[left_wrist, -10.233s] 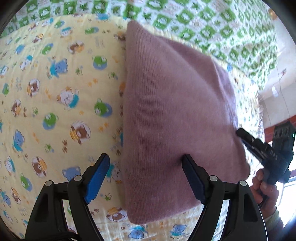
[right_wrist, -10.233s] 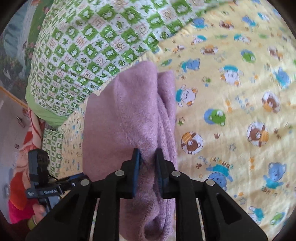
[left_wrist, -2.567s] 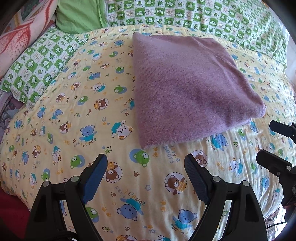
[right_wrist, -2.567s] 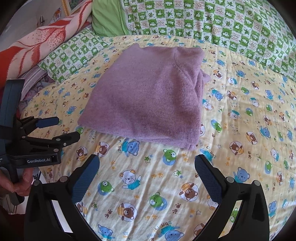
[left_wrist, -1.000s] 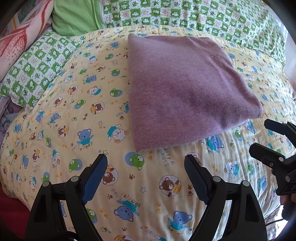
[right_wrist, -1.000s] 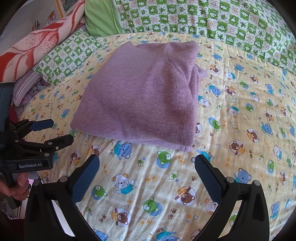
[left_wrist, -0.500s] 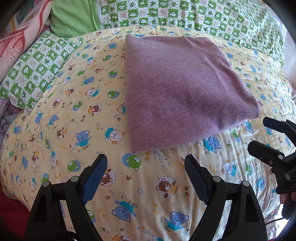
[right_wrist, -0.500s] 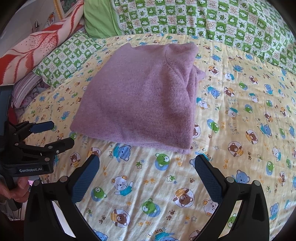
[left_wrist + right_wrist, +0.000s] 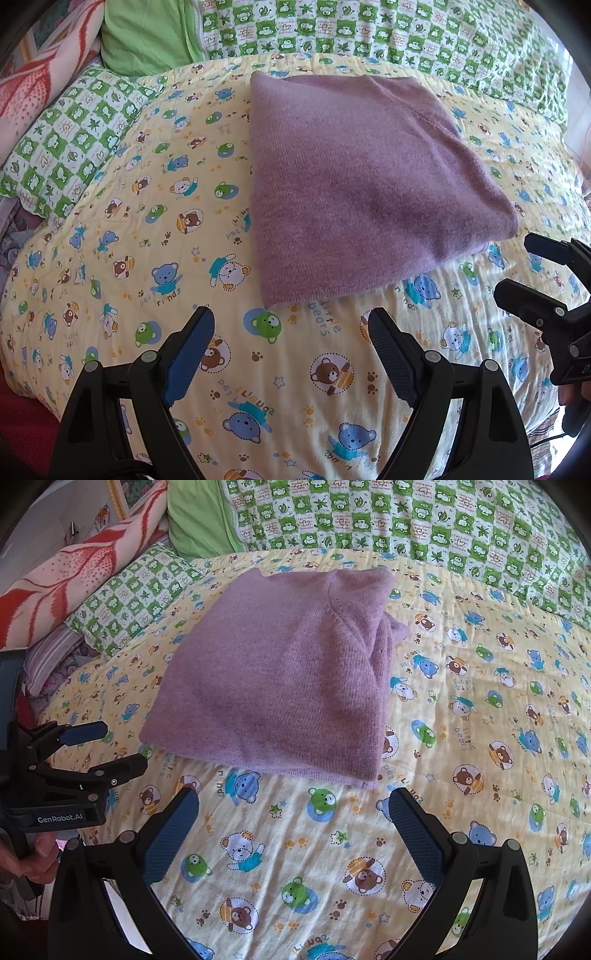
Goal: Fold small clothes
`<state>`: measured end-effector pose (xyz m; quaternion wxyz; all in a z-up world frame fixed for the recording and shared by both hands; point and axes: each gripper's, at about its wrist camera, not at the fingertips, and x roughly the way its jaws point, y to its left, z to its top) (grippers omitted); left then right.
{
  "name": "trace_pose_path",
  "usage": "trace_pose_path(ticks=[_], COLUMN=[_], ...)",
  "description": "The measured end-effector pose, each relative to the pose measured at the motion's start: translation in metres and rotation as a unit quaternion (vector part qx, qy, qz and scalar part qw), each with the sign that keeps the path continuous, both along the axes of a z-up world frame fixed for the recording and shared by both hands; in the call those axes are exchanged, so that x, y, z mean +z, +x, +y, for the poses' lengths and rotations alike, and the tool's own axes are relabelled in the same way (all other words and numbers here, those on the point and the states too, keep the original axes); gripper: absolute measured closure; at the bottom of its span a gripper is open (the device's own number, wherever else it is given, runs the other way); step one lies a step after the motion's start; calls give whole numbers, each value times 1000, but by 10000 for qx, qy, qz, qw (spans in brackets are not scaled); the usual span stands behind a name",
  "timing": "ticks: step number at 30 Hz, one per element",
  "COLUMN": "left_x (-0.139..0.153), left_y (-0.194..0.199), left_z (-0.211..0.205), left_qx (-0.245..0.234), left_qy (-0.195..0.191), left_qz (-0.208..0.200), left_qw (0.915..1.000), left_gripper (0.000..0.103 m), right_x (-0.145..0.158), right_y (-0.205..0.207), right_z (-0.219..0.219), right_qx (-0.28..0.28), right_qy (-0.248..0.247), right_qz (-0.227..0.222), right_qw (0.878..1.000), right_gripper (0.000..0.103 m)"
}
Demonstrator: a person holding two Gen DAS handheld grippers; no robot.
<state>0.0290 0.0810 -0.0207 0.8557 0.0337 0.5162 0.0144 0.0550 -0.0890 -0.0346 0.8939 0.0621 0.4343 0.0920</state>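
A purple knitted garment (image 9: pixel 362 184) lies folded into a flat block on the yellow bear-print quilt (image 9: pixel 147 229); the right wrist view shows the same garment (image 9: pixel 280 686) with its layered edge on the right. My left gripper (image 9: pixel 291 328) hovers open over bare quilt just short of the garment's near corner, nothing between its blue pads. My right gripper (image 9: pixel 291 812) is also open, over the quilt in front of the garment's near edge. Each gripper appears in the other's view: the right one (image 9: pixel 517 266) at the right edge, the left one (image 9: pixel 107 749) at the left edge, held by a hand (image 9: pixel 29 856).
A green-and-white checked blanket (image 9: pixel 369 29) runs along the back of the bed. A checked pillow (image 9: pixel 70 147), a plain green pillow (image 9: pixel 144 37) and a red-and-white patterned blanket (image 9: pixel 66 572) lie at the left. The quilt drops off at the near left edge.
Over the last second almost nothing has shifted. Ten seconds ago my right gripper was shut on the garment's edge; now both grippers are open and drawn back from it.
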Motion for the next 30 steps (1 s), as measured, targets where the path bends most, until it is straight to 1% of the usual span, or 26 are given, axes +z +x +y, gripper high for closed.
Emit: trace_pose_path(ticks=[30], left_x=[2], left_y=[-1], left_z=[-2], left_qx=[41], left_qy=[-11], left_qz=[-26], left_qw=[10000], left_gripper=[17], right_x=[1], right_y=[2], right_z=[-1], right_qx=[5], right_qy=[17], right_qz=[-10], right_qw=[10000], right_gripper=[1])
